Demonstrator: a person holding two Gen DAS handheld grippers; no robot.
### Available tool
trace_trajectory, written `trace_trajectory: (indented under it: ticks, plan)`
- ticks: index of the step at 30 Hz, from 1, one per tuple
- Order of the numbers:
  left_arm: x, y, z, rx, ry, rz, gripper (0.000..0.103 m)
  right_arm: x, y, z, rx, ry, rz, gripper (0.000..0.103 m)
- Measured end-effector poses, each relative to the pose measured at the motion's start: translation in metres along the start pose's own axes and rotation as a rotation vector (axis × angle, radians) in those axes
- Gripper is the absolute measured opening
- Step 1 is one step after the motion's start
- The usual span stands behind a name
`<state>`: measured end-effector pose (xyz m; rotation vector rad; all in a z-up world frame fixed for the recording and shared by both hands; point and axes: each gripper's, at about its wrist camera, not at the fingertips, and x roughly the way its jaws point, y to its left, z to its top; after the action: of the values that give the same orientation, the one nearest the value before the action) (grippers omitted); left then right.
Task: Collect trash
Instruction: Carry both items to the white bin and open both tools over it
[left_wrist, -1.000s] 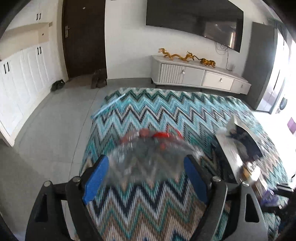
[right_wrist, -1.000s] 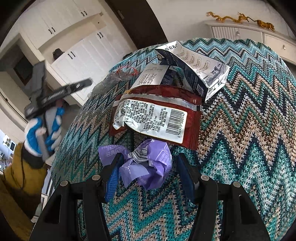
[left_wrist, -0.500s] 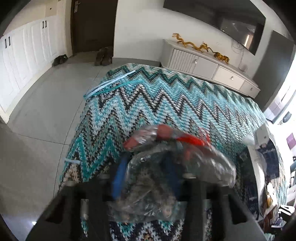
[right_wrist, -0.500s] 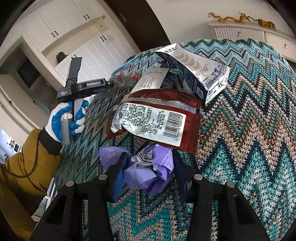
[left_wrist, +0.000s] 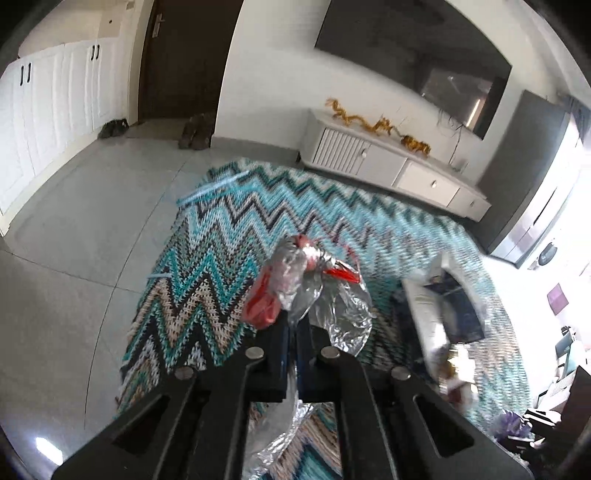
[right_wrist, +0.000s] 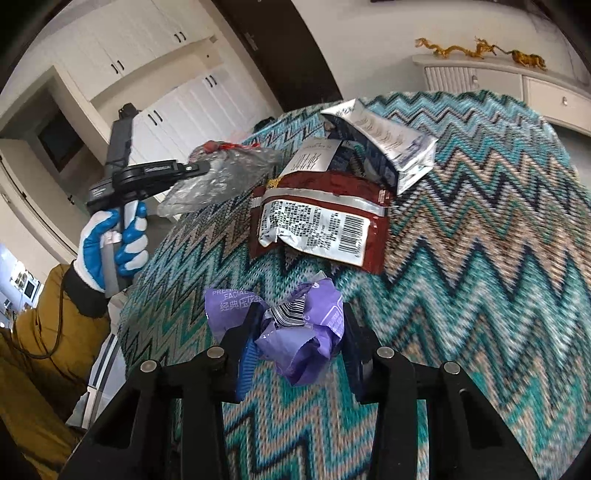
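My left gripper (left_wrist: 295, 332) is shut on a crumpled clear plastic bag with red print (left_wrist: 314, 291) and holds it above the zigzag-patterned cloth (left_wrist: 207, 280). The right wrist view shows that bag (right_wrist: 221, 177) lifted off the cloth in the left gripper (right_wrist: 199, 168). My right gripper (right_wrist: 295, 332) is closed around a crumpled purple wrapper (right_wrist: 306, 332) on the cloth (right_wrist: 480, 295). Beyond it lie a dark red snack packet with a barcode (right_wrist: 325, 221) and a white and dark blue packet (right_wrist: 384, 144).
The white and blue packet (left_wrist: 443, 310) lies to the right in the left wrist view. A white low cabinet (left_wrist: 388, 170) with golden figures stands by the far wall. Grey floor (left_wrist: 81, 240) lies left of the cloth. White cupboards (right_wrist: 177, 110) stand behind.
My left gripper closed on the clear plastic bag and lifted it off the cloth. My right gripper's fingers narrowed around the purple wrapper.
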<state>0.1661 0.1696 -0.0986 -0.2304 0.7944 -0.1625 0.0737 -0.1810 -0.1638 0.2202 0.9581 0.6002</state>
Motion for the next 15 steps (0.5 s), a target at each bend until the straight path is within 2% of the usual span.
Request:
trace_trajectory:
  ticks: [6,10,15]
  plan:
    - [-0.054,-0.038,0.012,0.046,-0.083,-0.06,0.002,-0.053,-0.018,-0.014,0.061,-0.101,-0.036,0.04]
    - [-0.072,-0.089,0.016,0.124,-0.103,-0.124,0.002,-0.092,-0.035,-0.026,0.118,-0.174,-0.073,0.04]
    - [-0.063,-0.182,0.012,0.242,-0.058,-0.24,0.002,-0.143,-0.084,-0.051,0.211,-0.267,-0.155,0.04]
